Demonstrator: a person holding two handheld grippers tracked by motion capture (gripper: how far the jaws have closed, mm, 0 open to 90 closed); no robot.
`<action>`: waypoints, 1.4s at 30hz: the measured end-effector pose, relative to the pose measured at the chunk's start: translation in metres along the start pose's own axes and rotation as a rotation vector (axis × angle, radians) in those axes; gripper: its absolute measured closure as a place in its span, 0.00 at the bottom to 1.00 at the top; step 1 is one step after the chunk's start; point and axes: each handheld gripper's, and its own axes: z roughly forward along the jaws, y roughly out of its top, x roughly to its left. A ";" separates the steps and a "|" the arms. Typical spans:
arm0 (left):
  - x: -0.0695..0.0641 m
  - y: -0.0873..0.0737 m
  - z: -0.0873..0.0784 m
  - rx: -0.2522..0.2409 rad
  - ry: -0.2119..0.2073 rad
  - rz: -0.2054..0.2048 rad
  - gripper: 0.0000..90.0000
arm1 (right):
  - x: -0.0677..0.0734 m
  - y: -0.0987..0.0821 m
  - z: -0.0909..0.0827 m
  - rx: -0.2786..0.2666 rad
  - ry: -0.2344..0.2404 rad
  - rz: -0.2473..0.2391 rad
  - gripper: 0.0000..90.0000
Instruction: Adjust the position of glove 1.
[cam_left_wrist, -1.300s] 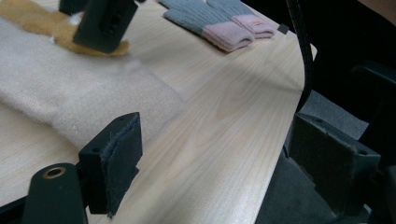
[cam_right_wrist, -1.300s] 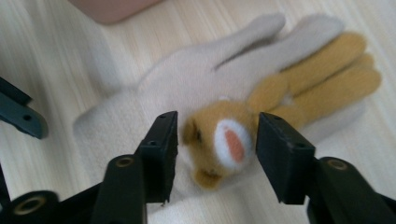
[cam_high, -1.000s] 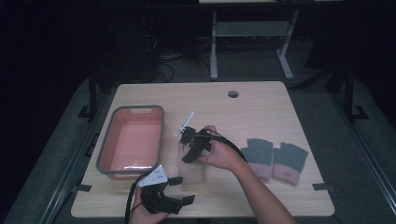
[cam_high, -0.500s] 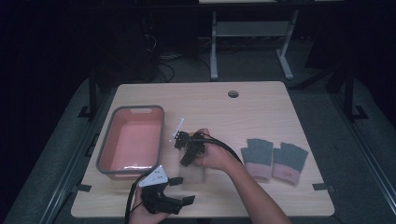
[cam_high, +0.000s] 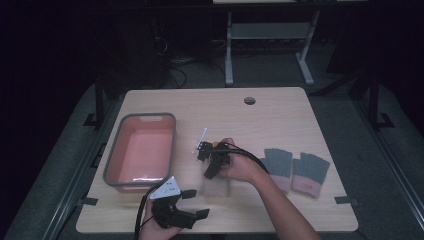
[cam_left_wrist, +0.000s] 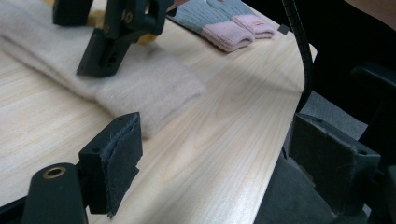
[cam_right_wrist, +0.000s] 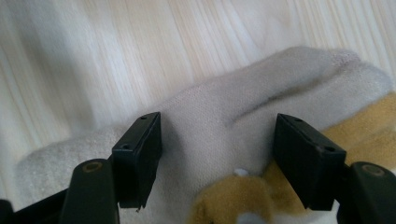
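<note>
Tub (cam_high: 112, 165): pink with a grey rim, left of centre, nothing visible inside | Beige sock (cam_high: 216, 186): flat on bench (cam_high: 280, 110), lower centre | Right gripper (cam_right_wrist: 217, 154): fingers wide just above sock, just been opening | Left gripper (cam_left_wrist: 224, 154): fingers wide, holding nothing, bottom edge

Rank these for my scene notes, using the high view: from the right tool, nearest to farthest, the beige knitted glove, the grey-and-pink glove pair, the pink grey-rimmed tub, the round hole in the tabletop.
1. Beige knitted glove: directly under the right tool, whose jaws have just been opening.
2 and 3. Grey-and-pink glove pair to its right and pink grey-rimmed tub to its left: too close to call.
4. Round hole: far edge.
</note>
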 end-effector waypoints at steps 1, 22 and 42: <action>0.000 0.000 0.000 0.000 0.000 0.000 0.20 | 0.000 0.000 0.000 0.000 0.000 0.000 0.36; 0.001 0.030 0.028 0.029 -0.008 -0.084 0.23 | -0.018 -0.050 -0.029 -0.099 0.058 0.173 0.35; 0.022 0.050 0.062 0.116 0.029 -0.191 0.26 | -0.037 -0.101 -0.052 -0.244 0.103 0.442 0.33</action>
